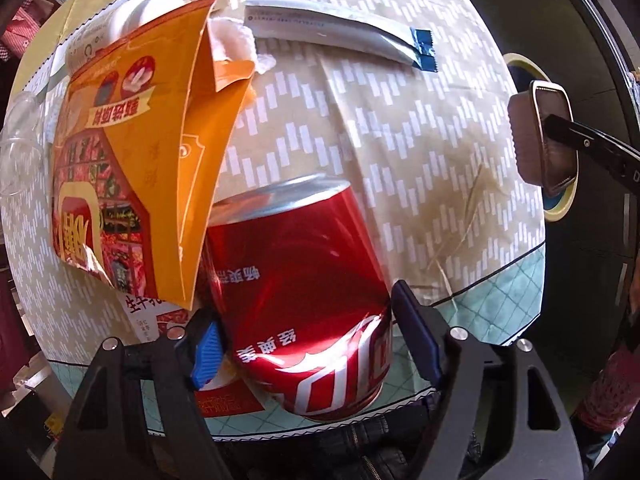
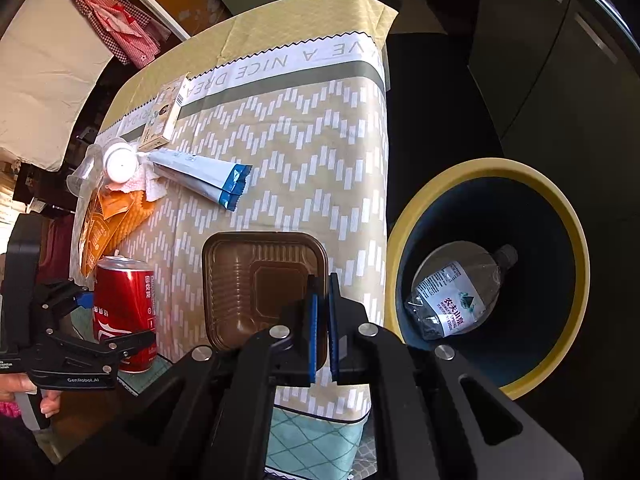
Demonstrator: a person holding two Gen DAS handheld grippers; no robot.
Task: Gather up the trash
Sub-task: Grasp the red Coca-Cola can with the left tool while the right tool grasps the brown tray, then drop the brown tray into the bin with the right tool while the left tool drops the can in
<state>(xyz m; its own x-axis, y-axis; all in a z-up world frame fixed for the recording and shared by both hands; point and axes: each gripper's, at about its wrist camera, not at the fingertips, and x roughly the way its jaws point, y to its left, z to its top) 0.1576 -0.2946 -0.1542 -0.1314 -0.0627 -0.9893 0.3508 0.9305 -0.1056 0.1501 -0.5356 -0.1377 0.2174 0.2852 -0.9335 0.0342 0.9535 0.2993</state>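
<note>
Straddling the red can (image 1: 296, 300) with the left gripper (image 1: 308, 344), blue pads standing either side of the can's body; whether the pads are pressing cannot be told, a sliver of gap showing at the right pad. Standing upright near the bench (image 1: 400, 128) edge, the can, with an orange snack bag (image 1: 160, 152) leaning just left of the gripper and touching the can's shoulder. Lying beyond the gripper, a crumpled white tissue (image 1: 236, 40) and a silver sachet with a blue end (image 1: 340, 32).

Clenching the rim of a brown plastic tray (image 2: 248, 280) in the right gripper (image 2: 322, 320), jaws pinched nearly together on the tray's right edge, the tray hanging tilted over the patterned cloth. Sitting to the right of this gripper and below bench level, a yellow-rimmed bin (image 2: 576, 240) with a crushed clear bottle (image 2: 456, 296) lying at its bottom. Showing far left of this gripper, the can and the other gripper around it.
</note>
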